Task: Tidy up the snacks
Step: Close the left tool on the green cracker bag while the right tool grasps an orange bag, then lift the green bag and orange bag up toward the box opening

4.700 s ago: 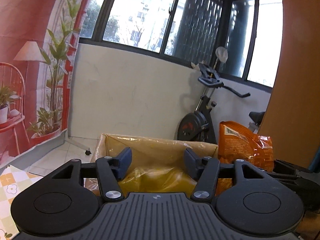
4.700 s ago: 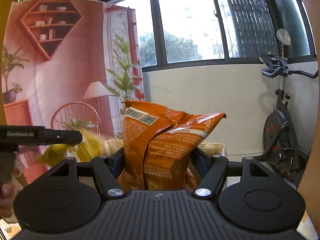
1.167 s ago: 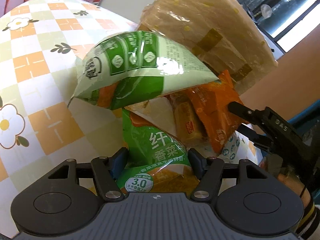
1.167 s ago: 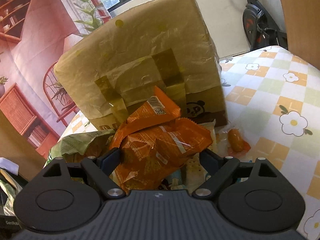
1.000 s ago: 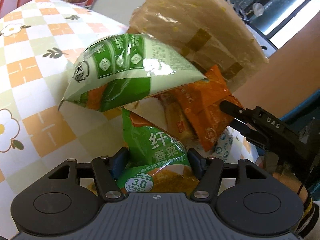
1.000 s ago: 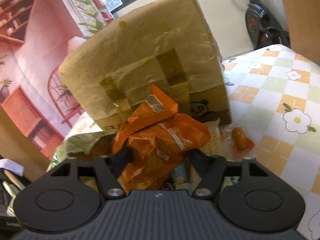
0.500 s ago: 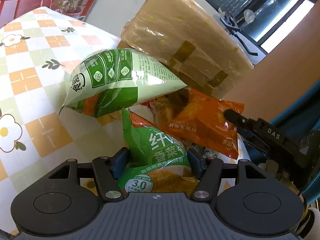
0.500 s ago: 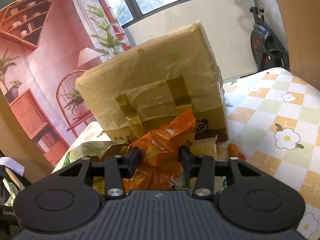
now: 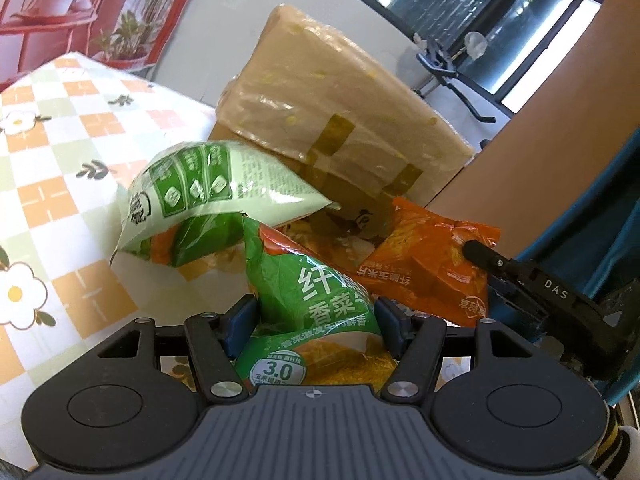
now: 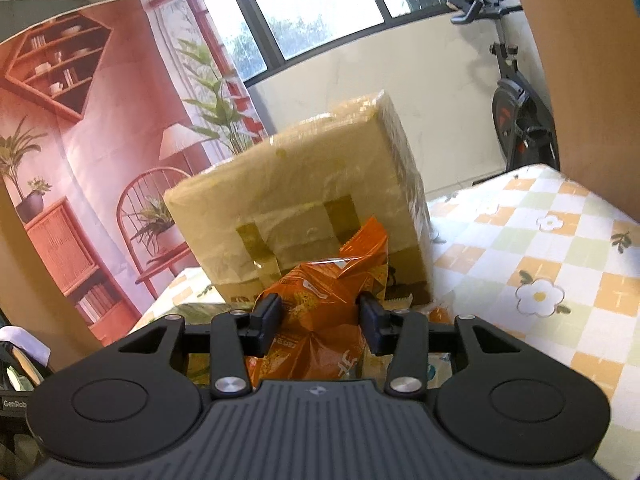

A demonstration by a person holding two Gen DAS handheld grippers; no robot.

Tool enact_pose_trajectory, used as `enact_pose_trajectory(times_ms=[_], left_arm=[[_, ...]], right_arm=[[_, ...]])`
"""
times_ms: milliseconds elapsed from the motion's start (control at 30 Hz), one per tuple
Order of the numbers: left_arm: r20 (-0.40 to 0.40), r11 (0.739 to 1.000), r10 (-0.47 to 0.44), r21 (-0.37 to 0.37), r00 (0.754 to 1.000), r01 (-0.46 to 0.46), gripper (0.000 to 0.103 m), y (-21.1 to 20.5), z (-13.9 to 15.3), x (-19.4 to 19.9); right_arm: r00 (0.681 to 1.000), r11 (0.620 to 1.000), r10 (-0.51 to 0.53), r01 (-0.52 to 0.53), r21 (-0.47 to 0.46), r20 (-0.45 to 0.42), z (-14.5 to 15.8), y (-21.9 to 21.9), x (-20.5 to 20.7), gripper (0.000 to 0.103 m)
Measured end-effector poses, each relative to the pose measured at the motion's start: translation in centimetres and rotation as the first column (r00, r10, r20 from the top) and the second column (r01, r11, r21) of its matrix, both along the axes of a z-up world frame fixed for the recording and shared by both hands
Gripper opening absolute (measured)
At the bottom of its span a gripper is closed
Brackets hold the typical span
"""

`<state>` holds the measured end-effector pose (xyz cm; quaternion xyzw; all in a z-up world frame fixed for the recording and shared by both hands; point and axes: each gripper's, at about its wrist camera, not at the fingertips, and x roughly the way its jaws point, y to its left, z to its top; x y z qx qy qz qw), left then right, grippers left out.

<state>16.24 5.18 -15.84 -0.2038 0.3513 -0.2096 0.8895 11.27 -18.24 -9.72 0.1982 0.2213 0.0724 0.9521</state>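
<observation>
Fingers [image 10: 370, 322] of our right gripper [image 10: 319, 319] clench the orange bag [image 10: 320, 312] before the box [image 10: 296, 212], while our left gripper [image 9: 313, 322] straddles the green bag [image 9: 308, 296], grip uncertain.

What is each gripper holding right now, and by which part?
The right gripper is shut on the orange snack bag, pinching its crumpled middle. The left gripper straddles the green snack bag's lower body; whether it is clamped cannot be told.

Orange snack bag [image 10: 328, 300] newly gripper-clamped.
</observation>
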Motion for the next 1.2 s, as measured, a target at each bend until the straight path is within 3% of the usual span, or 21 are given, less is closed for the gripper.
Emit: enact_pose_trajectory(times_ms=[500,933,1200], left_arm=[[0.130,0.999,-0.031,0.013,0.991,0.029,0.066,-1.6,4.1,0.4],[0.156,0.999,-0.050,0.025,0.987,0.047,0.067,-1.8,4.6,0.4],[0.243,0.997,-0.062,0.057,0.968,0.050,0.067,-2.2,7.7,1.3]], right_arm=[[0.998,1.000,-0.018,0.018,-0.005,0.062,1.9,-0.4,-1.9,0.045],[0.996,0.999,-0.035,0.035,0.000,0.083,2.5,-1.0,-2.3,0.045],[0.987,0.999,-0.047,0.050,-0.017,0.151,4.4,-1.8,-2.3,0.045]])
